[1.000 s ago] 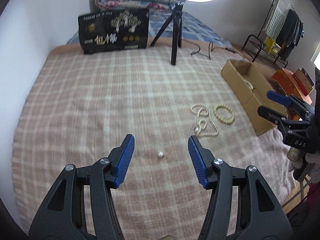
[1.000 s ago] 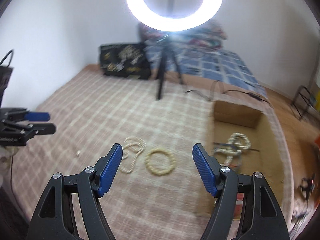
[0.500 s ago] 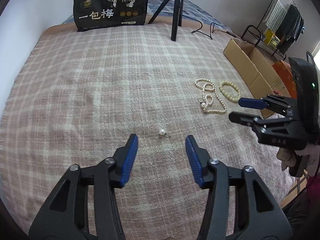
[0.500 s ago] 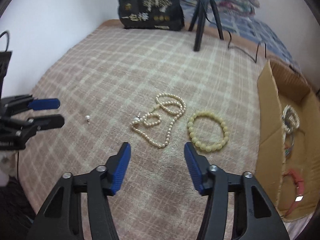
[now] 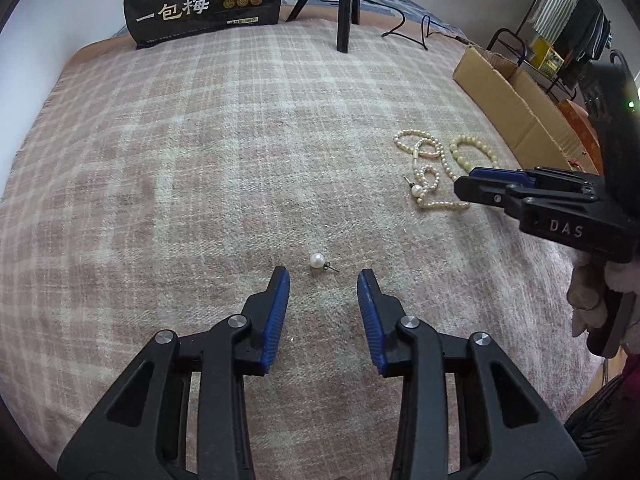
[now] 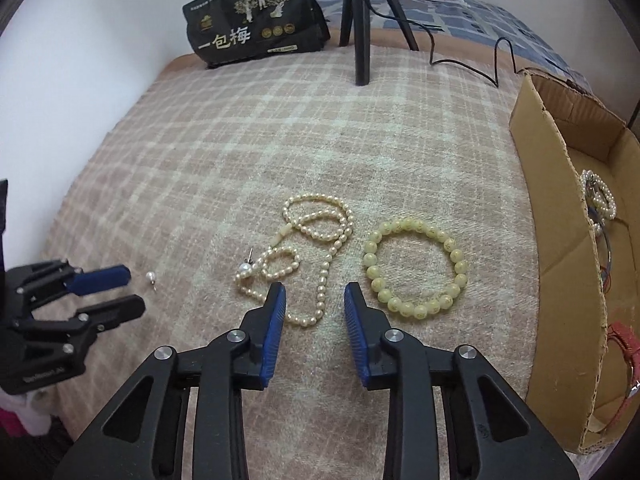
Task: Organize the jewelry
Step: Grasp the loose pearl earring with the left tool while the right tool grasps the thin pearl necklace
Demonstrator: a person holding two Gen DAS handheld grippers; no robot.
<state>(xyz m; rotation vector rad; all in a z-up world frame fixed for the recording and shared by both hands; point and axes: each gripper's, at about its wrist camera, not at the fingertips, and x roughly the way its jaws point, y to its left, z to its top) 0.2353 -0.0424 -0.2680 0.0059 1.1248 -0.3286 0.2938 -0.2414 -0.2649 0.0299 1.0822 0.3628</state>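
Note:
A single pearl earring (image 5: 317, 259) (image 6: 151, 277) lies on the checked blanket, just beyond the tips of my left gripper (image 5: 322, 280) (image 6: 134, 290). Its jaws are closing with nothing between them. My right gripper (image 6: 315, 290) (image 5: 466, 184) hovers low over the pearl necklace (image 6: 325, 274) (image 5: 424, 148). Its jaws are closing too; a strand of the necklace lies between the tips, and the pads do not touch it. A second pearl earring (image 6: 243, 268) rests against the necklace. A yellow bead bracelet (image 6: 369, 258) (image 5: 460, 154) lies to the right of it.
An open cardboard box (image 6: 560, 200) (image 5: 512, 92) at the right holds a pearl bracelet and a red strap. A black snack bag (image 5: 204, 0), a tripod (image 5: 344, 20) and a cable stand at the far edge. The blanket ends near me.
Both grippers have come down close to the blanket and their jaws have narrowed. The right one swung left from the box and bracelet to over the necklace.

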